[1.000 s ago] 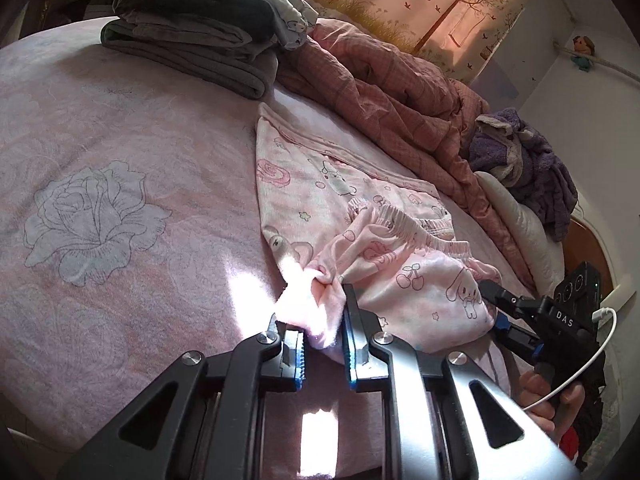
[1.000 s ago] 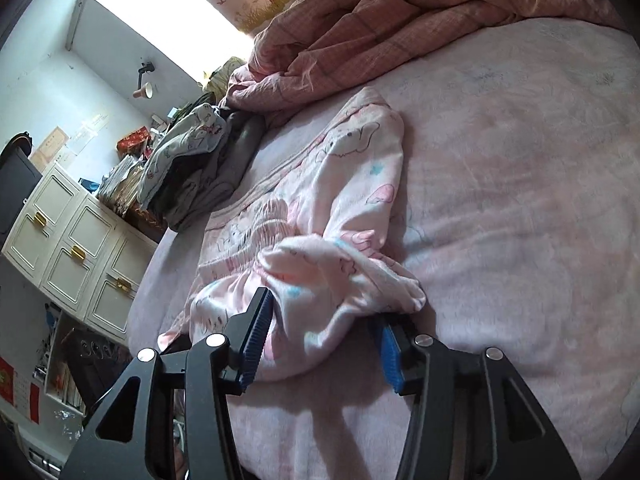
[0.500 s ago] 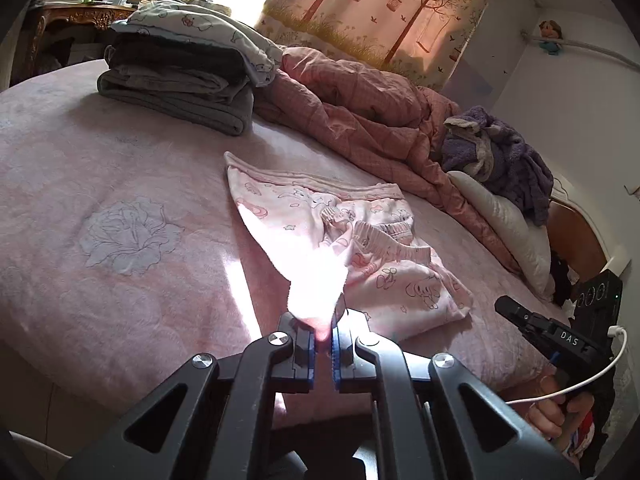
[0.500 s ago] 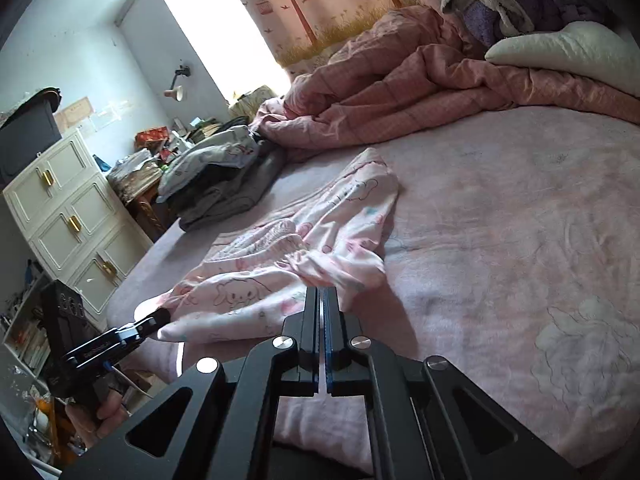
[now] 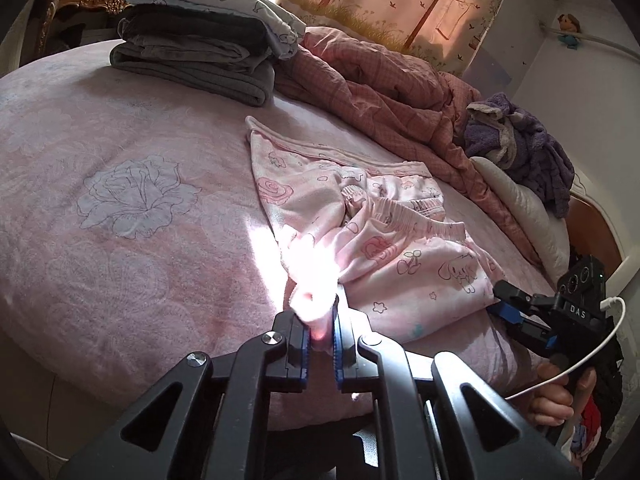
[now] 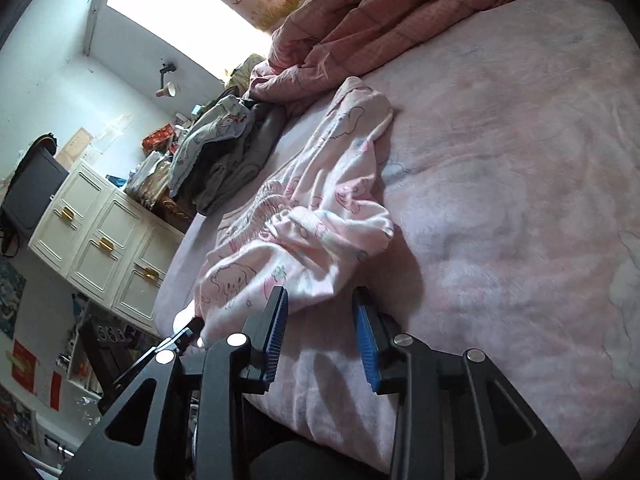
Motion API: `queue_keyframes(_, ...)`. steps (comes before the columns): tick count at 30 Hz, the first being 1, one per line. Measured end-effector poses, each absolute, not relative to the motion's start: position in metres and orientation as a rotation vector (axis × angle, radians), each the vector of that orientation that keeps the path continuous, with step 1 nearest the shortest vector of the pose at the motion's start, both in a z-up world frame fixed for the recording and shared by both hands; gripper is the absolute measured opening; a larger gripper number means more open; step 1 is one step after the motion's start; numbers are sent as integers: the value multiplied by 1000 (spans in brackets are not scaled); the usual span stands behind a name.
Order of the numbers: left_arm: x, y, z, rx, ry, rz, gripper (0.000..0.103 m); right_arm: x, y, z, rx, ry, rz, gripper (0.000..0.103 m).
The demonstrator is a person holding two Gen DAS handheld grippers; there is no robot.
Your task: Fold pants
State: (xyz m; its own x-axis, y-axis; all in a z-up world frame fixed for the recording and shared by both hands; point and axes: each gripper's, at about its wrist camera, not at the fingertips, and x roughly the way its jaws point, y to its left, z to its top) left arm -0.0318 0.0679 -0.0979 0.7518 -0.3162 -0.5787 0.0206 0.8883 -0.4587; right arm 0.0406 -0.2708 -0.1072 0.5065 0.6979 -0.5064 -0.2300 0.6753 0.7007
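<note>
Pink printed pants [image 5: 384,236] lie crumpled on pink bedspread [image 5: 120,200], near bed edge. Left gripper [image 5: 319,334] pinches a bunched cuff, pads clamped on fabric. Right gripper [image 6: 320,332] jaws are opening, nothing pinched between them, cloth just ahead of tips. Folded clothes stack [image 5: 200,48] and rumpled quilt [image 5: 380,80] lie behind the pants.

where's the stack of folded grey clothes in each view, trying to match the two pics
Left wrist view: the stack of folded grey clothes sits upper left, on the far part of the bed.
Right wrist view: the same stack is left of centre, at the bed's edge by the white cabinet.
Shared landmark: the pink pants, lying nearer the cameras than the stack in both.
</note>
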Motion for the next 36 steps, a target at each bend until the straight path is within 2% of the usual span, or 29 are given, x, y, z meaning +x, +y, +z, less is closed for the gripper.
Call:
queue_keyframes(3,-31,69,-99,-454,696,-197,7,59,-268,-108,655,856,625,34)
queue_keyframes(5,-30,68,-98,-443,694,-195,7,66,-260,-102,594,837,618,6)
queue_keyframes(6,-31,67,-97,-436,690,-194,7,67,-256,-101,554,830,585,2)
queue_keyframes(11,-45,68,-77,-403,645,-209,5,36,-254,-81,455,733,544,2)
queue_keyframes(21,-87,57,-52,-404,685,-208,6,-51,-265,-48,457,800,488,2)
queue_keyframes(28,-66,66,-54,-485,700,-231,6,-27,-279,-62,666,871,495,2)
queue_keyframes(36,-13,69,-45,-428,673,-189,11,32,-270,-47,680,855,493,2)
